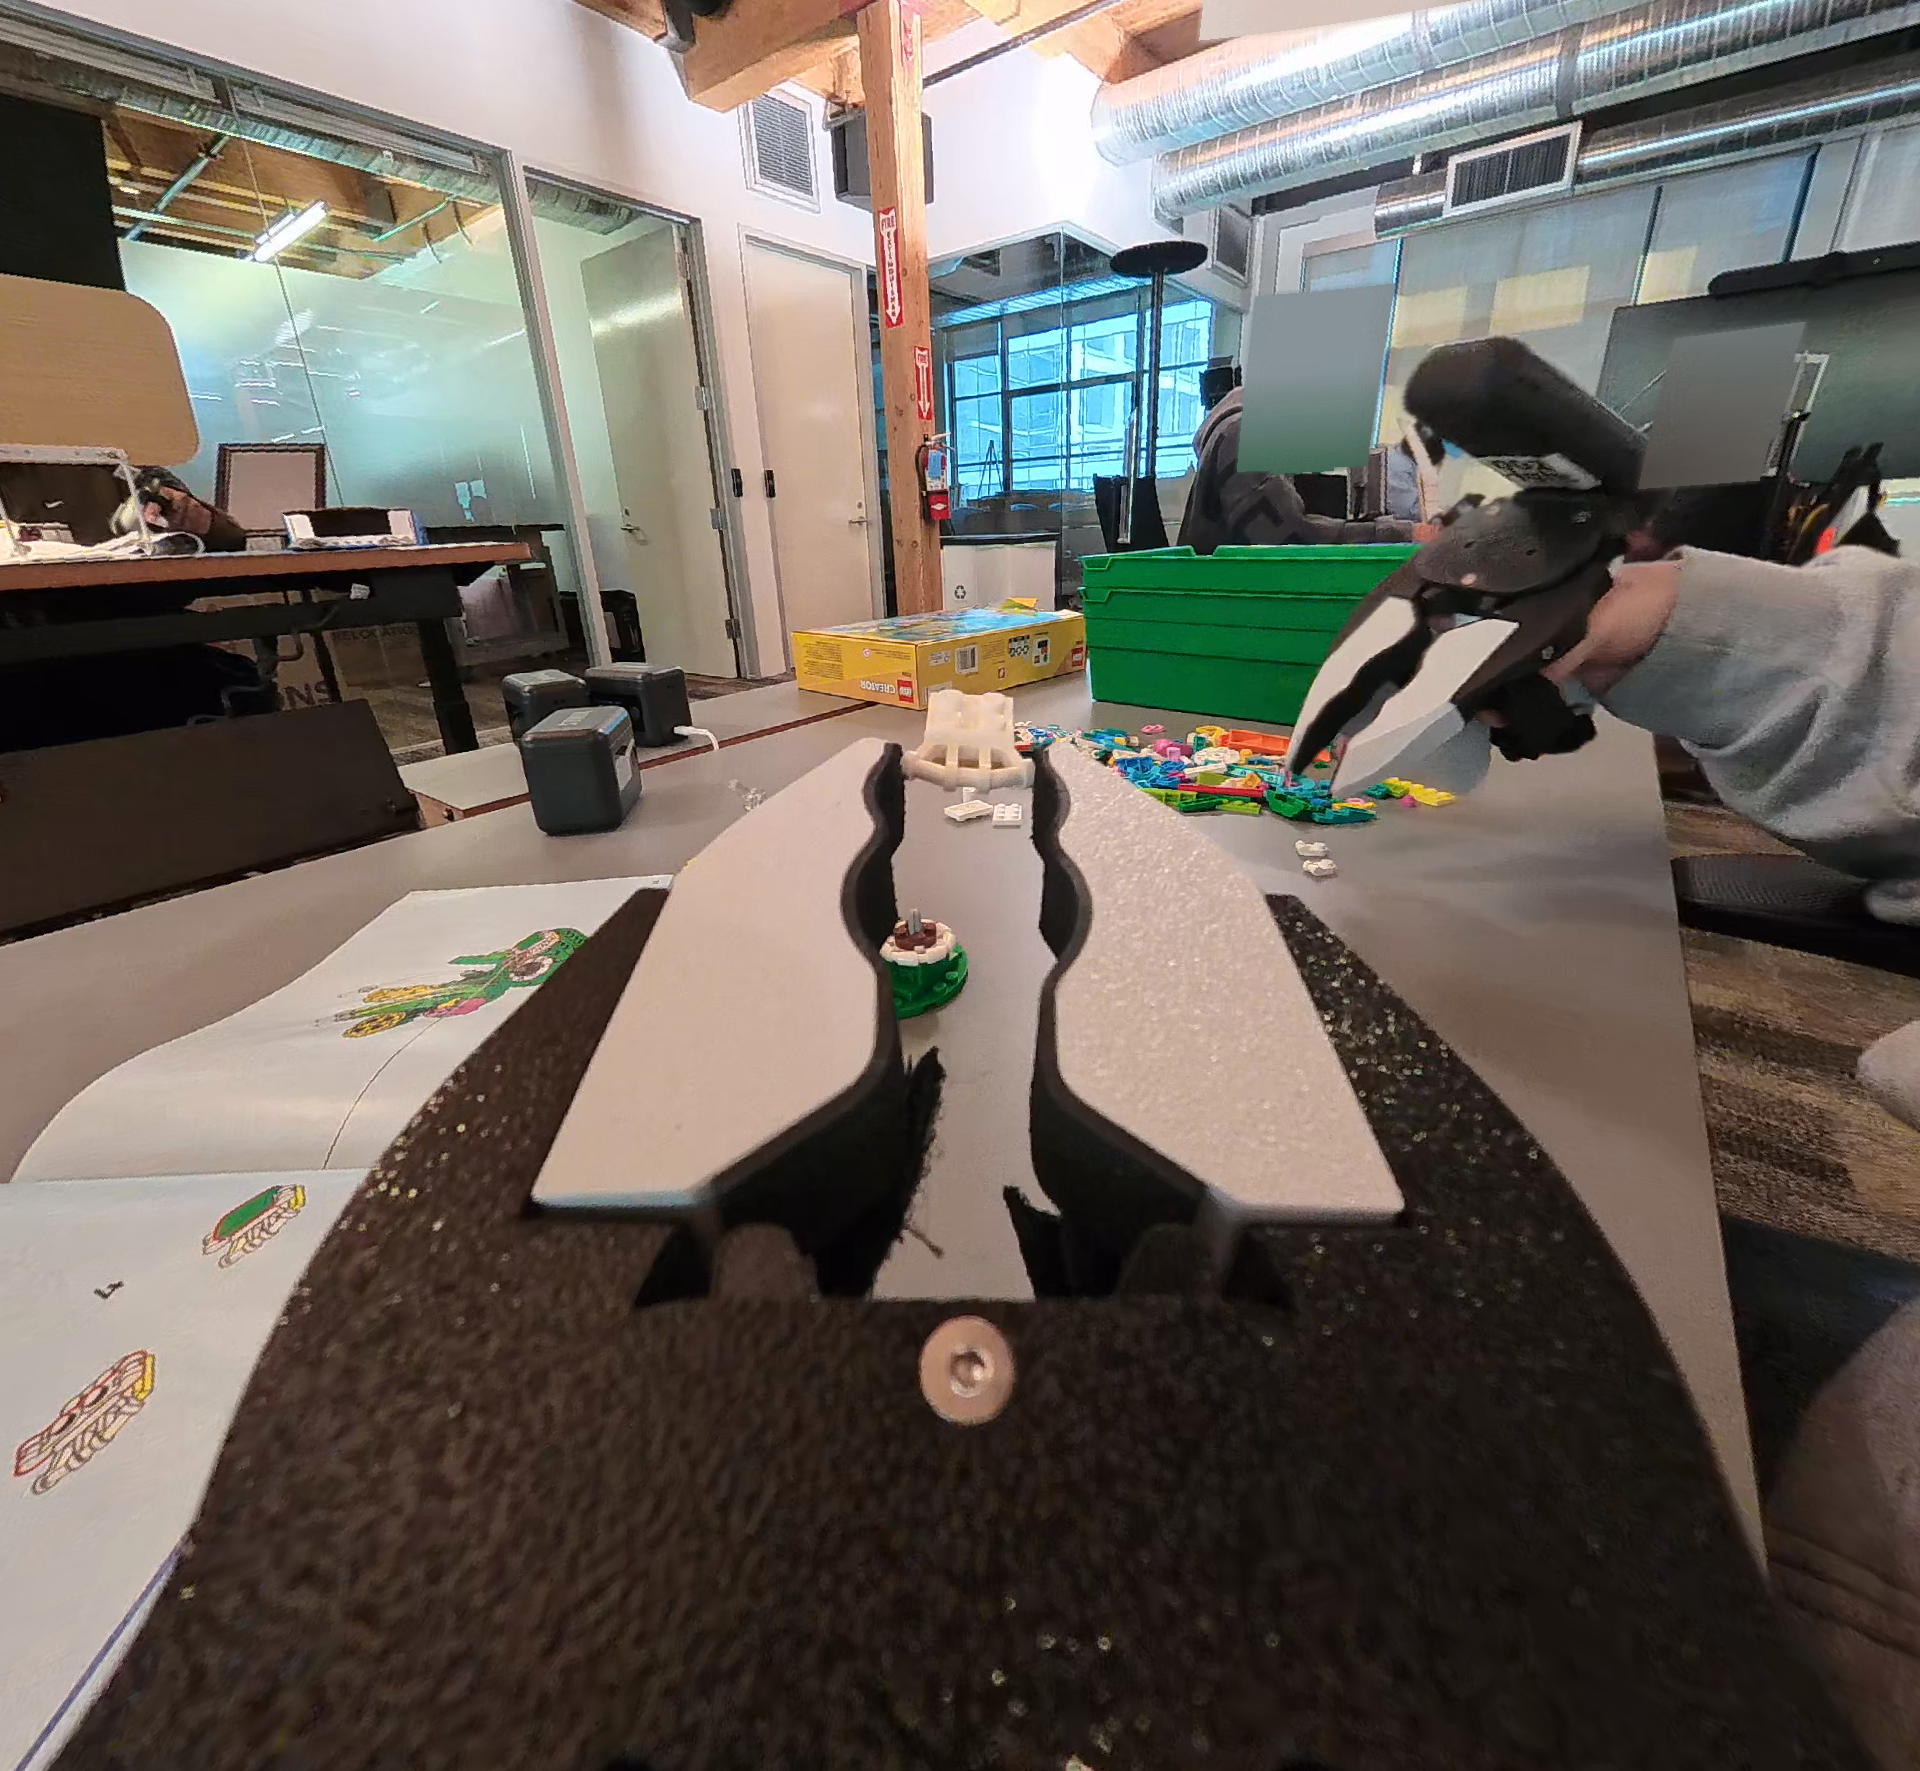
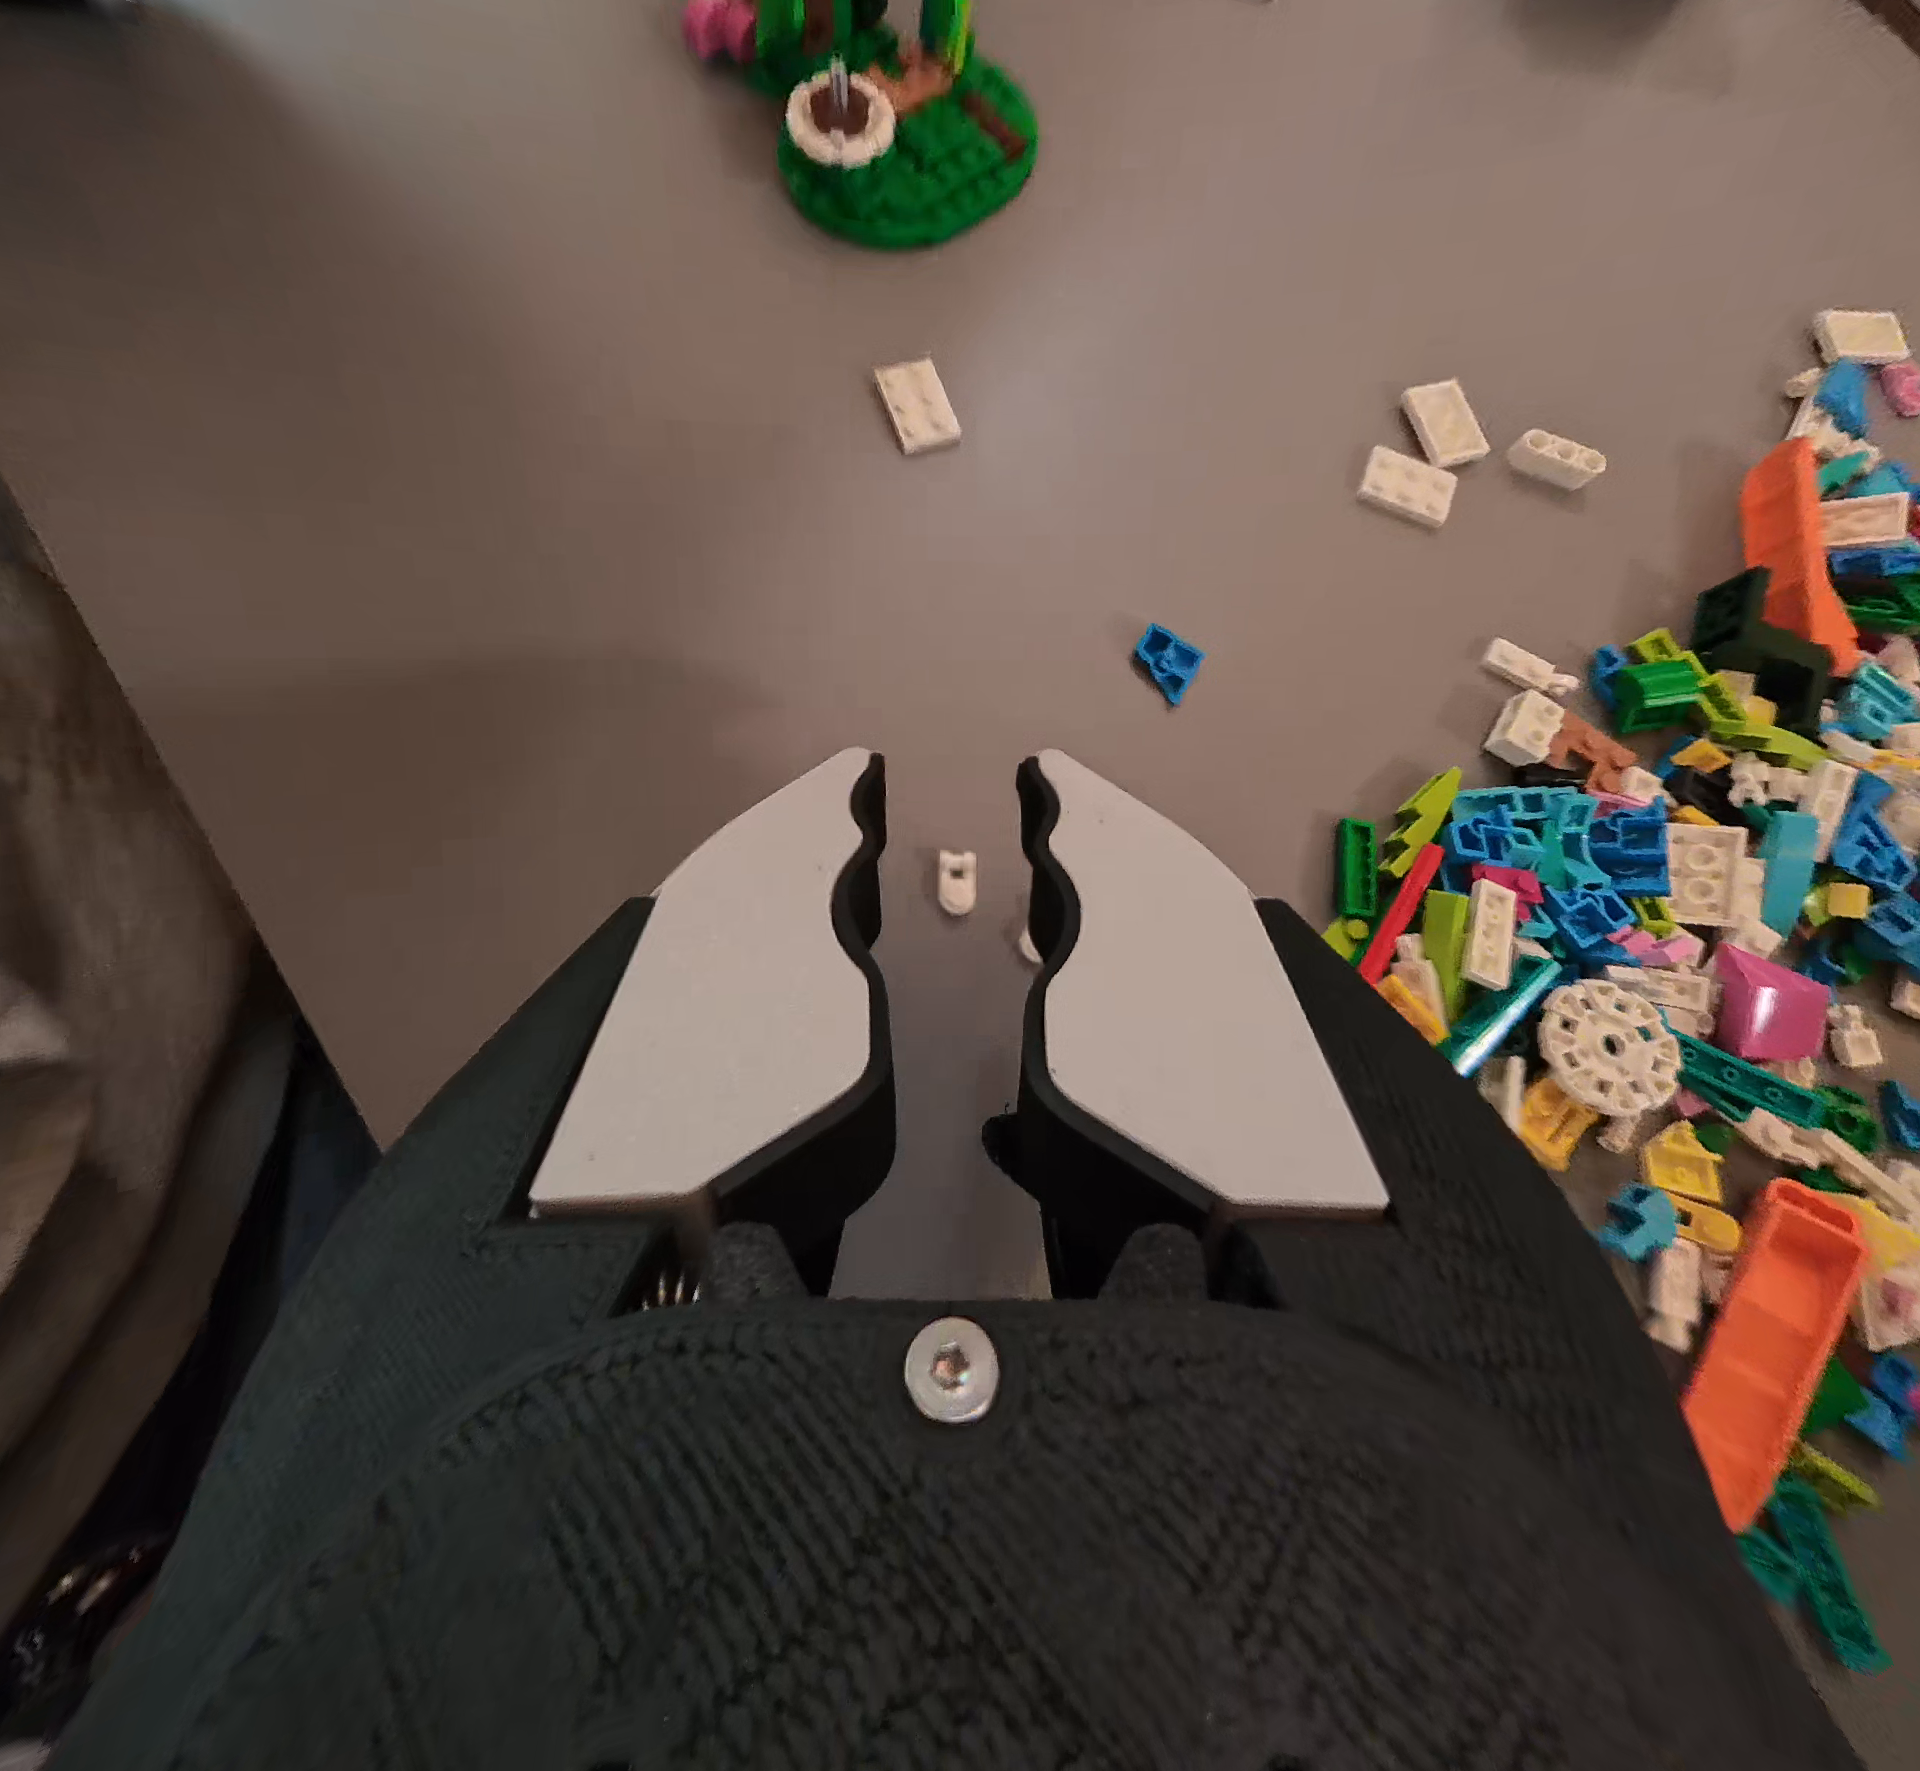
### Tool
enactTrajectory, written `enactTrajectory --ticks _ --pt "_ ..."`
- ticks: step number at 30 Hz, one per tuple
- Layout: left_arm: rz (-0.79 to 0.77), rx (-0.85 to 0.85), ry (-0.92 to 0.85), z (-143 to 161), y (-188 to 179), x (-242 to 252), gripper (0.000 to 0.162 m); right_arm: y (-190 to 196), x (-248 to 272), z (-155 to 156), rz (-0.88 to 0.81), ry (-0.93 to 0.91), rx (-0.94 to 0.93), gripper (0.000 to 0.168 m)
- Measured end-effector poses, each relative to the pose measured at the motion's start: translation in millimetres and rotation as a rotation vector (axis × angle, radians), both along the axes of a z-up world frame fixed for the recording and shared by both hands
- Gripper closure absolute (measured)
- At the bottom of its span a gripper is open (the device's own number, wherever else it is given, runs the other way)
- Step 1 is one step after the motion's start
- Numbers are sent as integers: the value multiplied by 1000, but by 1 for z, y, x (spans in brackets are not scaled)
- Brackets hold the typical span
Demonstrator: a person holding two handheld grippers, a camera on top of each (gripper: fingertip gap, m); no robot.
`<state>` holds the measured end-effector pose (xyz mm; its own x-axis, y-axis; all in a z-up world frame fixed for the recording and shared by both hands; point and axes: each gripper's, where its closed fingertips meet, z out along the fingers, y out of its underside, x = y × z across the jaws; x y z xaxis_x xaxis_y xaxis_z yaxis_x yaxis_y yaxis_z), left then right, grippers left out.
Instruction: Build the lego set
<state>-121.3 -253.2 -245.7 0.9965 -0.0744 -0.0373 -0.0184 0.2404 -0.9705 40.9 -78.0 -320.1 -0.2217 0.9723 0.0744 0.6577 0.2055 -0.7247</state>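
Observation:
My left gripper (image 1: 961, 776) is open and empty, low over the grey table (image 1: 1403, 994). A round green base with a white ring (image 1: 923, 963) shows between its fingers. A white frame piece (image 1: 966, 734) stands just beyond its tips; I cannot tell if they touch. My right gripper (image 2: 951, 765) is open and empty above a small white piece (image 2: 956, 880) on the table. A second small white piece (image 2: 1029, 942) is partly hidden by its right finger. In the left wrist view the right gripper (image 1: 1314, 781) points down at the edge of the loose brick pile (image 1: 1226, 771). The green plant model (image 2: 904, 142) stands farther off.
The brick pile (image 2: 1714, 890) fills the right side, with white plates (image 2: 916, 407) and a blue piece (image 2: 1169, 661) lying apart. An instruction booklet (image 1: 260, 1046), a yellow box (image 1: 935, 656), green bins (image 1: 1216, 630) and black boxes (image 1: 577, 771) are on the tables. People sit in the background. Across from one pair of fingers to the other is roughly 25 cm. Measured from the fingertips, the small white piece (image 2: 956, 880) is 5 cm or so from the right gripper and 25 cm from the left. The green plant model (image 2: 904, 142) lies around 15 cm away from my left fingertips.

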Motion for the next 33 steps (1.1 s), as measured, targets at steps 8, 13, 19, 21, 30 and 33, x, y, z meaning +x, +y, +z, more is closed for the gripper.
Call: enactTrajectory --ticks 8,13,19,21,30,33 --pt "-21 15 -26 2 -3 1 139 -9 14 -7 -90 -66 88 148" --pt "-28 15 -46 3 -4 0 139 -2 26 1 -195 -52 154 148" --pt "-29 18 -48 4 -6 0 139 -7 35 -5 -261 -32 90 153" --pt "-28 19 -44 4 -7 1 139 -7 39 -10 -263 -54 83 153" --pt "-27 17 -42 5 -9 1 139 15 51 -21 -361 -79 -36 168" --pt "-28 15 -45 5 -10 1 139 20 52 -25 -392 -102 -80 168"
